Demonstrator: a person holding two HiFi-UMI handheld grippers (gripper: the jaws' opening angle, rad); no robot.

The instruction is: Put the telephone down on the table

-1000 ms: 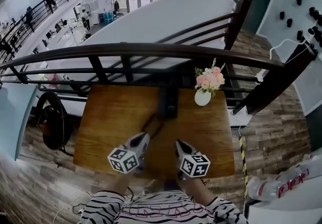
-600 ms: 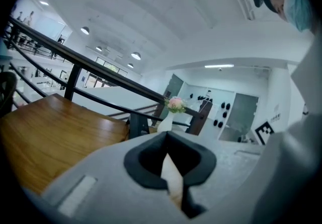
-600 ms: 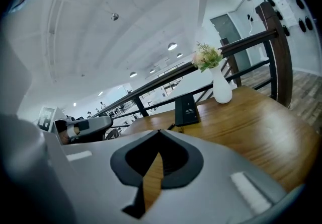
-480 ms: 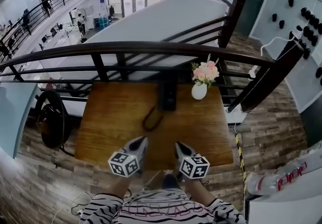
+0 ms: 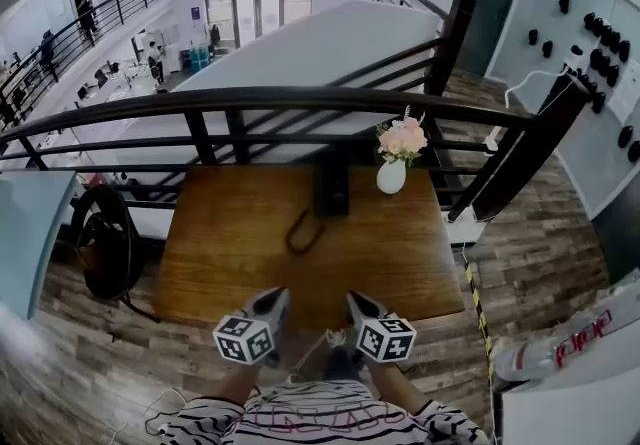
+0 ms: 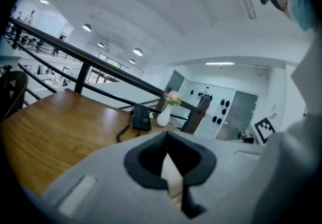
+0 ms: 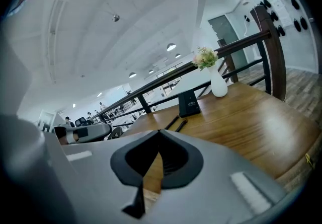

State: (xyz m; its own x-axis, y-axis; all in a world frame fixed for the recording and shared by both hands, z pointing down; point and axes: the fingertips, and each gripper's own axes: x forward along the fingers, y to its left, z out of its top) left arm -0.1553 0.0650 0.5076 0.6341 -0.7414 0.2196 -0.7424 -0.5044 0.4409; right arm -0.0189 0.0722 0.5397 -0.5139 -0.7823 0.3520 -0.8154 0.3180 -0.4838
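The black telephone base [image 5: 330,189] stands at the far middle of the wooden table [image 5: 220,253]. Its black handset [image 5: 300,231] lies flat on the table just in front of the base, with no gripper touching it. Both grippers hang over the table's near edge, well short of the handset. My left gripper [image 5: 274,297] and right gripper [image 5: 354,299] are shut with nothing between the jaws. The left gripper view shows the base [image 6: 142,118] and the handset [image 6: 123,133] far beyond the closed left gripper [image 6: 168,153]. In the right gripper view the base [image 7: 189,103] and the handset [image 7: 175,124] lie far past the shut right gripper [image 7: 158,153].
A white vase of pink flowers [image 5: 393,171] stands right of the telephone base. A dark railing [image 5: 300,98] runs along the table's far edge. A black round-backed chair [image 5: 100,238] sits at the left. A white counter [image 5: 570,363] lies at the lower right.
Both grippers have drawn back toward me, from over the table's front part to its near edge. The handset and base have stayed put on the table.
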